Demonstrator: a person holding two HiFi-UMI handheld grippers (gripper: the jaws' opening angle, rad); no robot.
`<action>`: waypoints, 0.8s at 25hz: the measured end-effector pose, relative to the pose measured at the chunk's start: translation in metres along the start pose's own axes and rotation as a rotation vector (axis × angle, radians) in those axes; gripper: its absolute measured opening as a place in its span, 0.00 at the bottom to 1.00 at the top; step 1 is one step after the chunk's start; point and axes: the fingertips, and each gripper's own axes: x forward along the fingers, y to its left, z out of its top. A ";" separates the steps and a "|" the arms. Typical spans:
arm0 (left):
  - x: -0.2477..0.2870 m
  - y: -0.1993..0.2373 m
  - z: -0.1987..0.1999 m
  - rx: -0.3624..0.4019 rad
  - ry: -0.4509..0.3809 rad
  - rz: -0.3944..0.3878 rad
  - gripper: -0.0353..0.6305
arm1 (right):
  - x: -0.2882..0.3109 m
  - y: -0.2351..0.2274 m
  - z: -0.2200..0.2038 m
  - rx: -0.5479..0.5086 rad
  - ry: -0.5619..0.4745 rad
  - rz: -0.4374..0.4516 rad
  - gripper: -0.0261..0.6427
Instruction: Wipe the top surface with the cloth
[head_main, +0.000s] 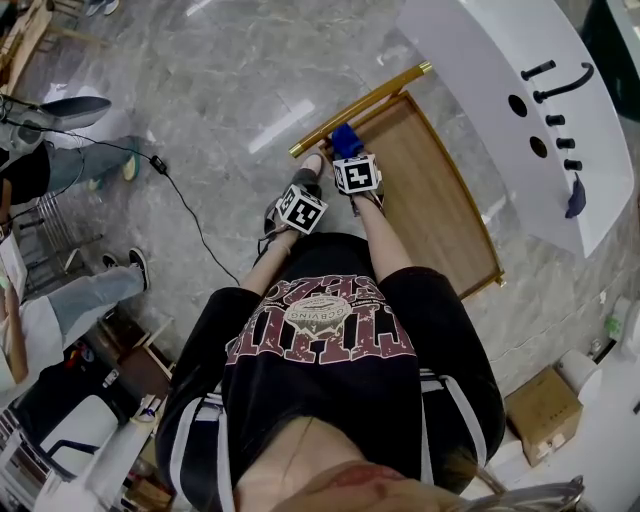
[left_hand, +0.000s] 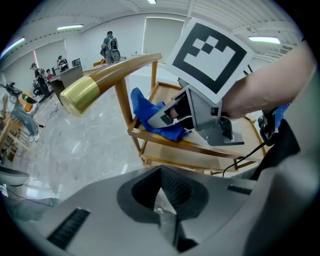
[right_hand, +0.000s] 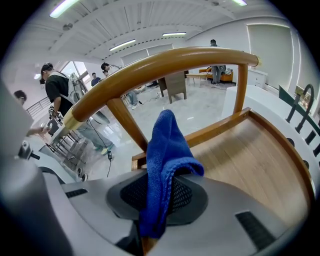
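Handle rail (right_hand: 165, 62) arches over cloth (right_hand: 167, 145), wood top (right_hand: 250, 165) open to R, white counter (head_main: 470, 60) near far edge

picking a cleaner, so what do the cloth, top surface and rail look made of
Cloth: blue, soft nubby pile and limp folds, likely microfibre.
Top surface: matte brown with straight grain lines, wood or wood-look laminate.
Rail: smooth rounded wood, satin sheen; its end cap looks like brassy metal, shiny gold.
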 end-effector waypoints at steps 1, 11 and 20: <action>-0.001 0.001 0.000 -0.001 -0.002 0.001 0.12 | 0.000 0.000 0.000 0.000 -0.001 -0.004 0.15; -0.002 -0.001 0.011 0.003 0.000 -0.023 0.12 | -0.004 0.003 -0.003 -0.024 -0.023 -0.003 0.15; 0.007 -0.014 0.026 0.047 0.024 -0.051 0.12 | -0.018 -0.005 -0.017 -0.025 -0.011 -0.002 0.15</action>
